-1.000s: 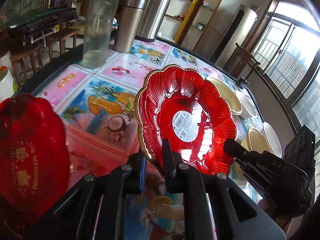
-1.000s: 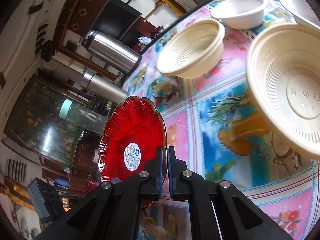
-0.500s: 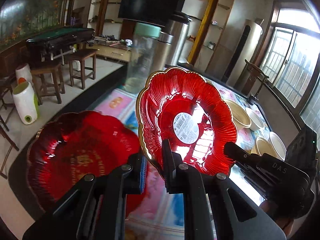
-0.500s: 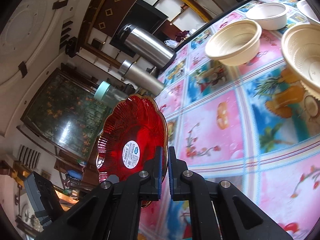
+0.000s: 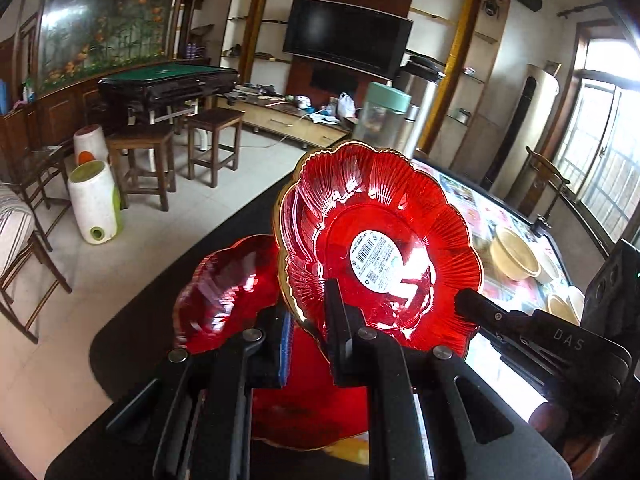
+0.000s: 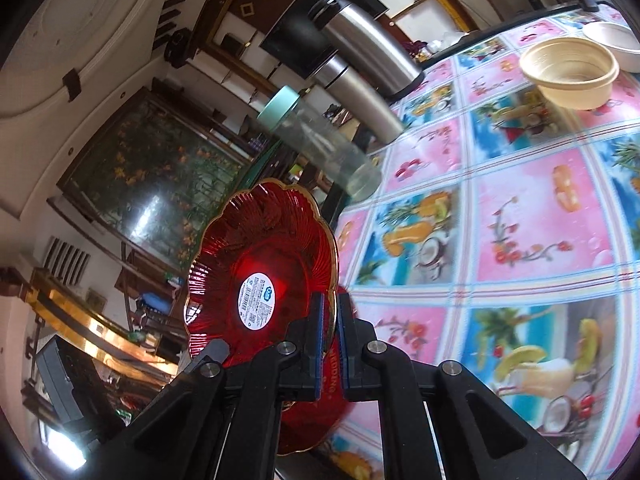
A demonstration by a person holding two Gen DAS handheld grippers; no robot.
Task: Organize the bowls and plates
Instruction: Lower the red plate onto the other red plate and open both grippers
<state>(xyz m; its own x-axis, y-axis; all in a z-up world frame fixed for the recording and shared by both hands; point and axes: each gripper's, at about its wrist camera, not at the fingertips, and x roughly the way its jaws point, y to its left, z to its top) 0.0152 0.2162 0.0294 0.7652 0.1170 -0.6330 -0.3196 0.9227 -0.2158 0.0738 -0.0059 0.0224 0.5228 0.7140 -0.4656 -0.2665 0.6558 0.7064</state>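
Above the table's near corner, both grippers — left gripper (image 5: 308, 320), right gripper (image 6: 329, 316) — pinch the red scalloped plate (image 5: 376, 240) by its rim. It has swung from mid-table to over a second red plate (image 5: 224, 292) — stacking looks imminent.

The left black plastic two-finger gripper (image 5: 310, 320) has flat, angular linkage arms joined by round silver pivot screws (image 5: 251, 335). A blue rubbery pad lines the inner face of its left finger (image 5: 285, 344), while the right finger shows plain matte black.

The right black plastic two-finger gripper (image 6: 329, 328) is built the same way: broad triangular cut-outs in the arms, silver pivot screws (image 6: 377, 347) at each joint, and ribbed blue pads on the inner faces of both fingers (image 6: 318, 332).

Seen from the left wrist view, the right gripper's body carries pale raised letters reading "DAS" (image 5: 568, 340), with a boxy black housing behind it.
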